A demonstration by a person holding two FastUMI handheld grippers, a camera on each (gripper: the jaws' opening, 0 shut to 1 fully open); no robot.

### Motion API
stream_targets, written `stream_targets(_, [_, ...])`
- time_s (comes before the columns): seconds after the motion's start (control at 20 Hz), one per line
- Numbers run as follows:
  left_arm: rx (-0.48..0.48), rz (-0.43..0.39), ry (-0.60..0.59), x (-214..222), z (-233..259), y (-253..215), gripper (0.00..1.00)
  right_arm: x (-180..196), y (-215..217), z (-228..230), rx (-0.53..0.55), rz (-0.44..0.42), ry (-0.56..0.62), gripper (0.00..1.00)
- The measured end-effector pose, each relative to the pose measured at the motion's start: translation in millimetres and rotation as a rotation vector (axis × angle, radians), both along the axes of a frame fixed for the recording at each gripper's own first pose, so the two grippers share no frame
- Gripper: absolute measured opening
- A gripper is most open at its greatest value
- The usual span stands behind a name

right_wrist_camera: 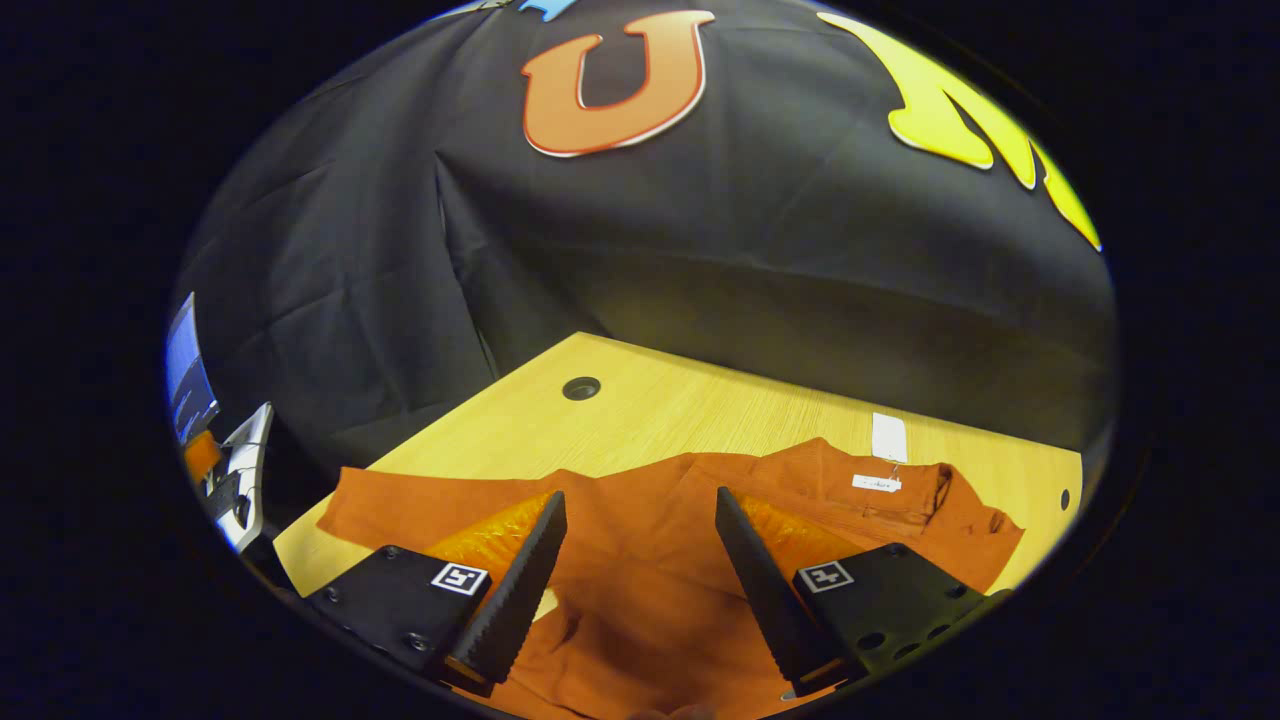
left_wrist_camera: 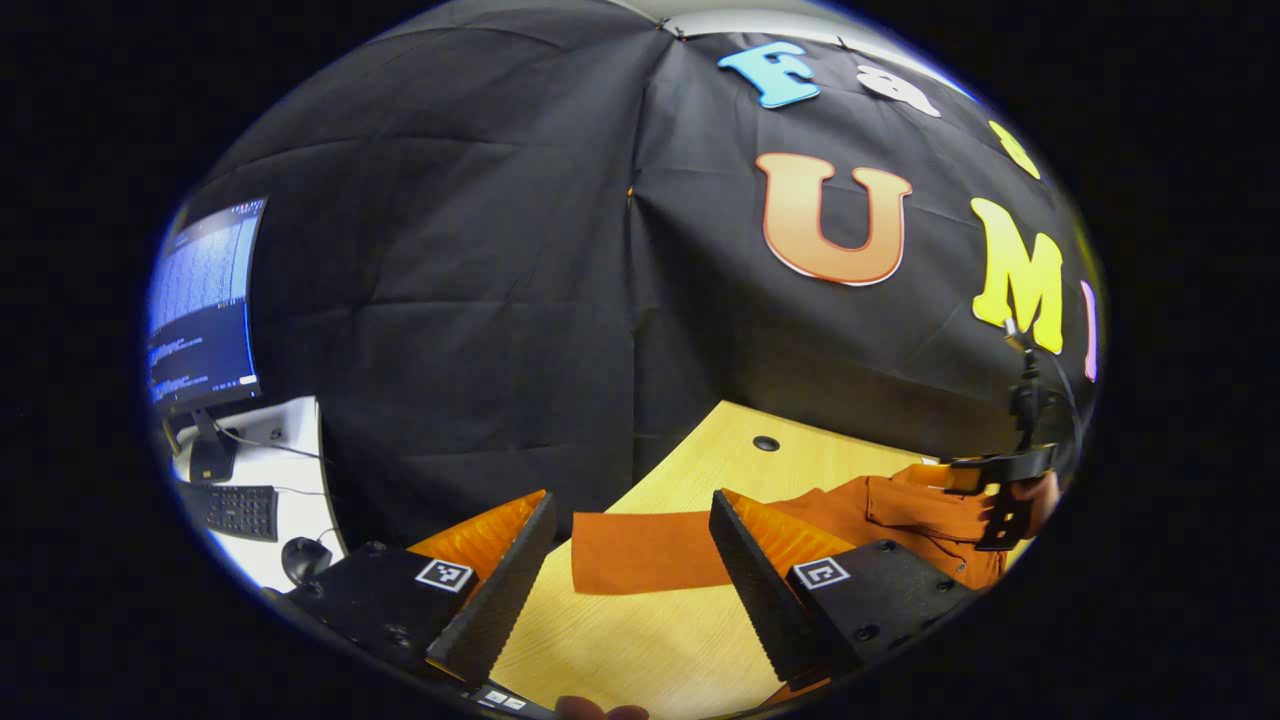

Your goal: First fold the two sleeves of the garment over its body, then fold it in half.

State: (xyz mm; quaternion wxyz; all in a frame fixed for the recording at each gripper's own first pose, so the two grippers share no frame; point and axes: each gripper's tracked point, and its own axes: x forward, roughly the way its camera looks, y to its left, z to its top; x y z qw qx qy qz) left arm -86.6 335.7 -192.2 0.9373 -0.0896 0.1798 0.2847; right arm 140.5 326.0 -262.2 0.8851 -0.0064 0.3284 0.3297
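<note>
Orange garment (right_wrist_camera: 700, 520) lies spread on the wooden table (right_wrist_camera: 700, 410), collar and tags toward its far right corner. Right gripper (right_wrist_camera: 635, 580) hangs over its body, fingers spread, holding nothing. Left gripper (left_wrist_camera: 625, 570), also spread and empty, is over bare table near the left edge, one sleeve (left_wrist_camera: 645, 550) flat just beyond its tips.

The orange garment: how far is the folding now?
Done: nothing clearly; the orange garment lies spread on the wooden table, one sleeve still stretched out flat. In hand: nothing; the left gripper and right gripper hang open above it. Left: both sleeve folds, then the half fold.
</note>
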Motion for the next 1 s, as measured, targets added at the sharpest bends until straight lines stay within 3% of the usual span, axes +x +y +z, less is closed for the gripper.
stream_targets(0.15, [-0.051,0.007,0.055,1,-43,10,1.00,-32,-37,38,0.001,0.047,-0.054,0.96])
stream_targets(0.3, [-0.149,0.020,0.124,9,-91,14,0.97,-59,-82,69,-0.016,0.042,-0.080,0.96])
stream_targets(0.75, [-0.179,0.082,0.260,32,-161,38,0.99,-62,-196,178,0.026,-0.168,-0.204,0.95])
stream_targets(1.0, [-0.177,0.072,0.275,34,-171,39,0.97,-63,-240,190,0.017,-0.264,-0.232,0.95])
